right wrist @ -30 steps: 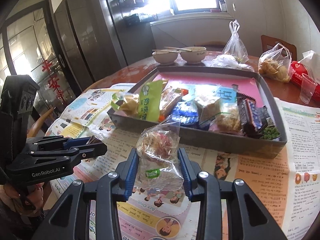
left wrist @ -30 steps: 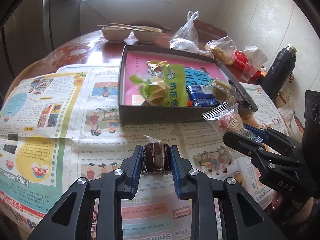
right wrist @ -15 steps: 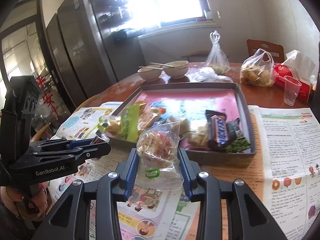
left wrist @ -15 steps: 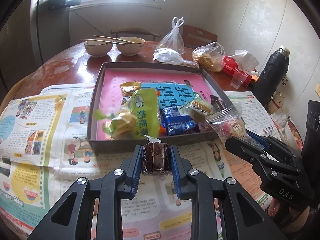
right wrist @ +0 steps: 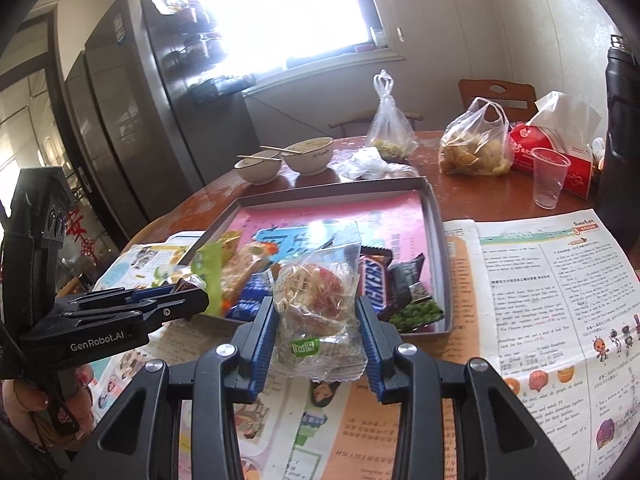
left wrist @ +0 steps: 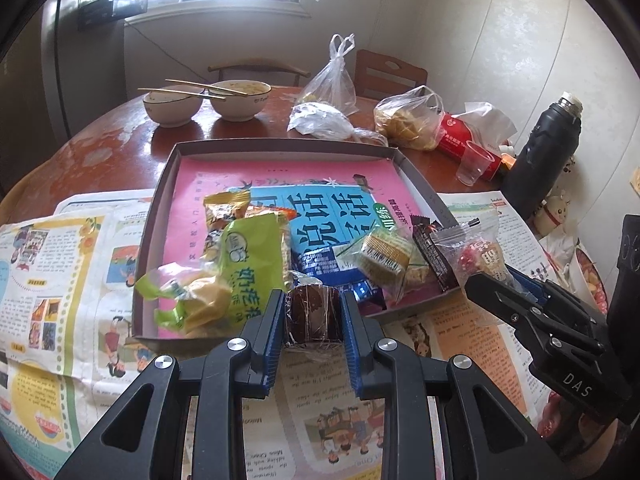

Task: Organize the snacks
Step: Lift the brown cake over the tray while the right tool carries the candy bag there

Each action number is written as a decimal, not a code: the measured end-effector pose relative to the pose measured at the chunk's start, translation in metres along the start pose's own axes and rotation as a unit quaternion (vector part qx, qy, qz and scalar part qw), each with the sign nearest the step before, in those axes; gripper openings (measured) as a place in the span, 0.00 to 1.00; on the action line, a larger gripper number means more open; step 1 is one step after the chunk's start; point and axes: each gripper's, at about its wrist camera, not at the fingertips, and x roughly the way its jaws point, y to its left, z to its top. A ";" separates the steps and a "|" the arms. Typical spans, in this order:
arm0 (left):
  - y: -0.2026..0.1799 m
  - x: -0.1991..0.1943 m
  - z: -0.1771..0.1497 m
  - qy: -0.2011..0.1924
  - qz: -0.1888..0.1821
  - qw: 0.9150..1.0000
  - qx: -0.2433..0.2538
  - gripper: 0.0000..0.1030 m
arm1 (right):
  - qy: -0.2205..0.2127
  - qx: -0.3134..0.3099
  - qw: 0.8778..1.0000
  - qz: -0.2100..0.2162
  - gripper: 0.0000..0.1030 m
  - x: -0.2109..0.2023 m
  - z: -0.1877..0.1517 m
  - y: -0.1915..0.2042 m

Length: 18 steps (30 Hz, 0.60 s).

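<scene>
1. The left tongs [left wrist: 313, 312] sit at the bottom centre of the left wrist view, clamped on a small brown cake in clear wrap [left wrist: 314, 314]; both blue pads press its sides.
2. That cake hangs over the near wall of the grey tray [left wrist: 160, 200], just in front of a green snack pack [left wrist: 256, 256] lying inside.
3. The right tongs [right wrist: 316, 316] fill the bottom centre of the right wrist view, closed on a clear bag of red and pale snack [right wrist: 316, 300] with a green label low on its front.
4. The bag is held over the near edge of the tray [right wrist: 434, 216], in front of a dark chocolate bar [right wrist: 374, 280] and a packet of green peas [right wrist: 418, 312] in the tray's lower right corner.
5. In the left wrist view the right tongs appear at the right edge with the same bag [left wrist: 478, 252] at their tip.
6. The tray is lined with a pink and blue sheet [left wrist: 304, 176] and holds a blue packet [left wrist: 320, 264] and a small yellowish wrapped cake [left wrist: 382, 254].
7. The tray rests on newspaper [left wrist: 60, 264] spread over the brown tabletop [left wrist: 100, 152].
8. In the upper part of the frame stand two bowls with chopsticks [left wrist: 204, 100], plastic bags [left wrist: 408, 120], a clear cup [left wrist: 474, 162] and a black flask [left wrist: 544, 148].
</scene>
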 end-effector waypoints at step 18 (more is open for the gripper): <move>0.002 0.030 0.013 0.011 0.005 1.000 0.002 0.27 | 0.001 -0.003 1.000 -0.016 0.38 0.023 0.012 -0.002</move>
